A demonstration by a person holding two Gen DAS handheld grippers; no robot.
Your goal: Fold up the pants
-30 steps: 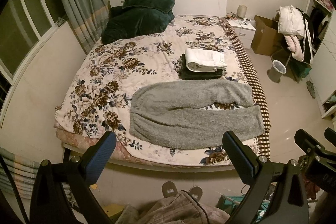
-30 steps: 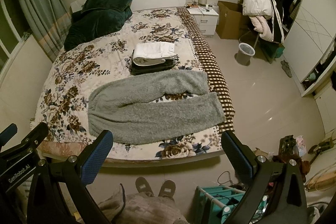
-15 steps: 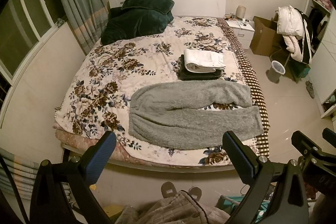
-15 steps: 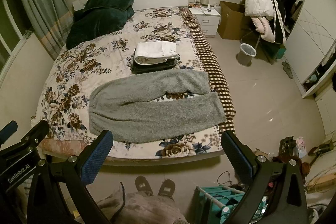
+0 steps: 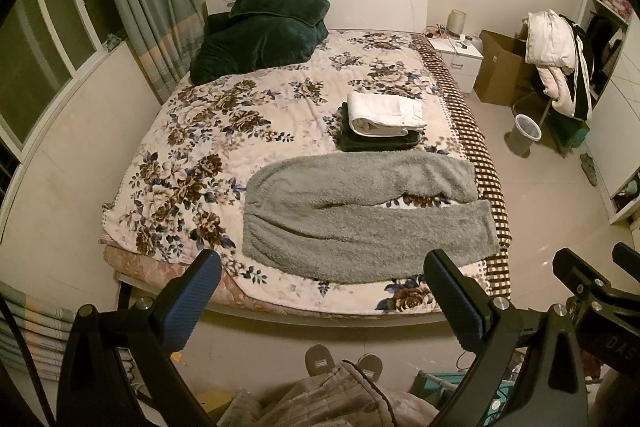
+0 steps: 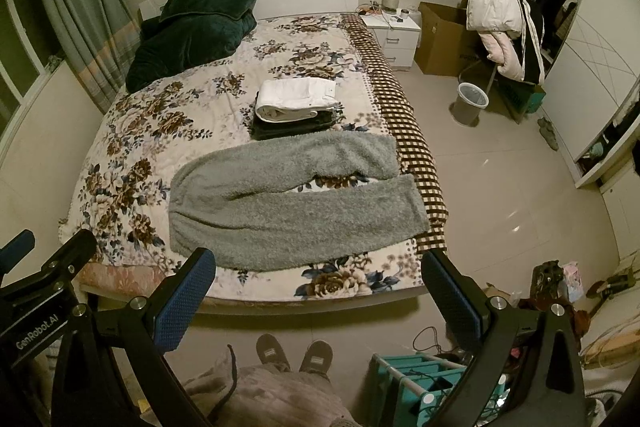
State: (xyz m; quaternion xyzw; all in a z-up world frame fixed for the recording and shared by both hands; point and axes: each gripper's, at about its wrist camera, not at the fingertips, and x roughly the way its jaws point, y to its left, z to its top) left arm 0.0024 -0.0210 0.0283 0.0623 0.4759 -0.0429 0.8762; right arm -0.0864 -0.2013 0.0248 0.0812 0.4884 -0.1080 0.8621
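While both tools hang in the air at the foot of the bed (image 5: 192,187), short of the mattress edge, nothing lies between them and the cloth. Farthest left are the green curtain (image 5: 148,7) and the window beside it, then a heap of dark green bedding (image 5: 260,39) against the white headboard. On the floral cover, near its foot edge, the grey fleece pants (image 5: 360,223) lie flat and unfolded, waist to the left, the two legs running right with a narrow gap between them (the flower print shows through it). The ends of the legs reach the checked border of the cover. Just behind the pants, touching the far leg or very near it, sits a stack of folded clothes (image 5: 384,125), white on top of dark.

The left gripper (image 5: 320,303) has its blue-padded fingers spread wide, with nothing between them; the right gripper (image 6: 316,297) is spread the same way and also empty. Below them the person's two slippers (image 6: 294,353) stand on the tile floor. Right of the bed are a white nightstand (image 6: 394,35), a cardboard box (image 6: 444,39), a grey bin (image 6: 472,103) and a chair piled with coats (image 6: 504,27).
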